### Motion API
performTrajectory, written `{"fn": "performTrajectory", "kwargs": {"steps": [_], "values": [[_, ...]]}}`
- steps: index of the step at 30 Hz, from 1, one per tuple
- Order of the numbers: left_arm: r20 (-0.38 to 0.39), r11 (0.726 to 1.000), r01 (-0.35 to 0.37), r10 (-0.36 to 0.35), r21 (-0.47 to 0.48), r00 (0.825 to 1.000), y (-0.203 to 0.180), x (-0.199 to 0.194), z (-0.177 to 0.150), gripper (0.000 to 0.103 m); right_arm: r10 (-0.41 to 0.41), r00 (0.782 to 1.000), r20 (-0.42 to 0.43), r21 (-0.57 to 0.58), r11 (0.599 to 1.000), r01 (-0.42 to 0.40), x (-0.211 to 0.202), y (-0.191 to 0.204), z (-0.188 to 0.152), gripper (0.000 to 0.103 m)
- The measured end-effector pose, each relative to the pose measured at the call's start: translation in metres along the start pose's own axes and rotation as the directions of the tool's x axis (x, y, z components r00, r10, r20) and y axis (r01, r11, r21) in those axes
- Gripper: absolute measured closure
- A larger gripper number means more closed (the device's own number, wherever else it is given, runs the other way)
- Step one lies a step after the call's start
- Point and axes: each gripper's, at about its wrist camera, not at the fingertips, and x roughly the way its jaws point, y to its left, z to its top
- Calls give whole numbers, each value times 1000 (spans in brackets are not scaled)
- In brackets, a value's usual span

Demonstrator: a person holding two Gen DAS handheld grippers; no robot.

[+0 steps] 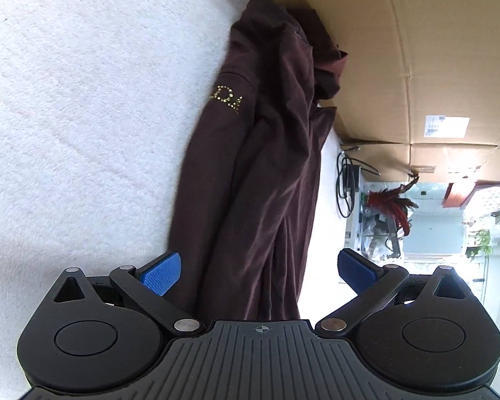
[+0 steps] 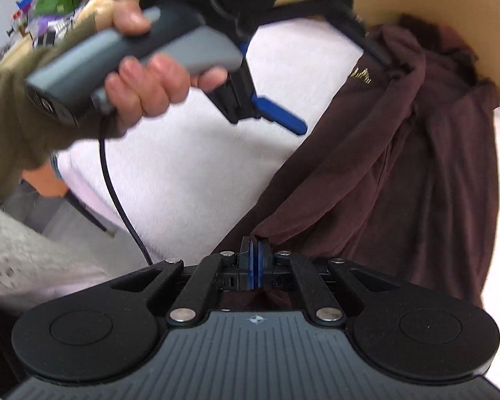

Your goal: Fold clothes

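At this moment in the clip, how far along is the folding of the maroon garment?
Early stage. Done: the maroon garment lies on the white towel-like surface in a long rumpled strip, not a neat fold. In hand: the right gripper is shut on a pinch of its near edge; the left gripper is open with cloth between its pads, not gripping. Left: smoothing and every tidy fold.

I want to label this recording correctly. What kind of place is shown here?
Probably a room in a home, set up for folding. A dark maroon garment lies on a white fleecy cover, large cardboard sheets stand behind it, and cables hang on a wall near household clutter.
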Motion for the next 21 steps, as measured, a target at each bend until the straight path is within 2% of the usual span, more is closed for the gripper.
{"fn": "performTrajectory", "kwargs": {"steps": [2,4,5,9,11,13,16,19,21], "values": [[-3,1000,6,-6,7,1000,0,-2,-1,0,5,1000,0,19,1000,-5,3,0,-1,95],[-7,1000,12,-12,13,1000,-1,-3,-1,0,18,1000,12,48,999,-19,0,-4,0,86],[-10,1000,14,-14,14,1000,-2,-2,-1,0,25,999,20,63,998,-27,-2,-7,0,85],[-1,999,28,-28,33,1000,-9,-4,0,0,49,996,78,151,987,-60,-23,-21,3,65],[14,998,45,-46,33,999,-12,-9,3,0,39,992,119,212,975,-64,-36,-32,6,60],[27,998,65,-66,28,997,-14,-14,6,0,4,986,169,274,960,-51,-51,-49,12,60],[39,996,80,-81,34,996,-18,-20,11,0,-146,959,244,371,928,47,-62,-78,32,57],[39,995,93,-95,42,995,-21,-22,15,0,-216,931,294,480,876,51,-51,-107,63,57],[37,994,103,-105,47,994,-22,-22,17,0,-235,926,297,511,858,54,-33,-119,84,57]]}}
